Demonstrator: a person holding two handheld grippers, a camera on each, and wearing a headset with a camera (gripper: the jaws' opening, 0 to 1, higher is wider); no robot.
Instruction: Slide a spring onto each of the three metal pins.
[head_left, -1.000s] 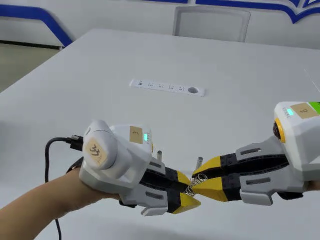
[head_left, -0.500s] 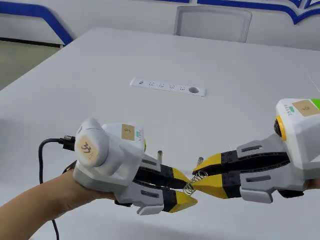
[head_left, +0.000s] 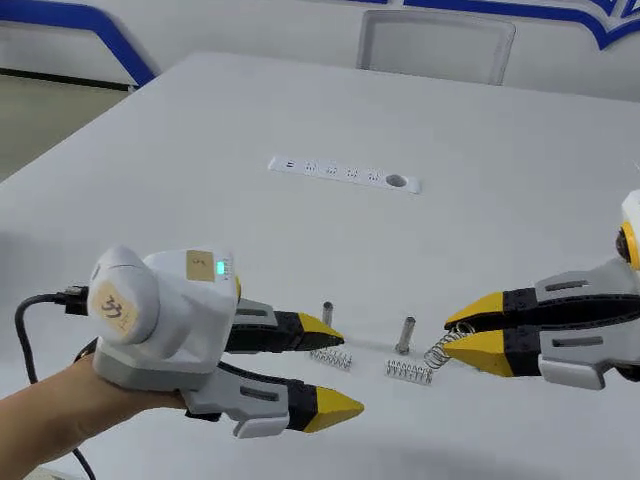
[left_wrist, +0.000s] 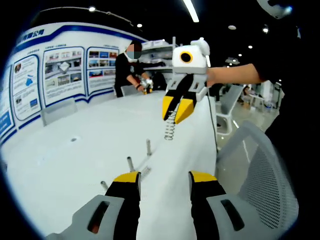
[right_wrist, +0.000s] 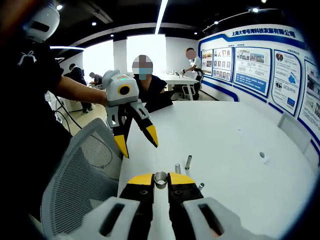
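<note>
White table (head_left: 200, 150) holds spring (head_left: 408, 372), power strip (head_left: 345, 173).

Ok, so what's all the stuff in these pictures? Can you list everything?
table: one, white, under everything
metal pins: three, silver, standing on the table
springs on the table: two, silver, lying near the pins
held spring: one, silver, between the jaws of the right gripper
power strip: one, white, further back on the table
chair: one, grey, at the table's far edge
cable: one, black, plugged into the left gripper
arm: one, holding the left gripper
left gripper: one, white with black jaws and yellow tips, open
right gripper: one, same colours, shut on the held spring
</note>
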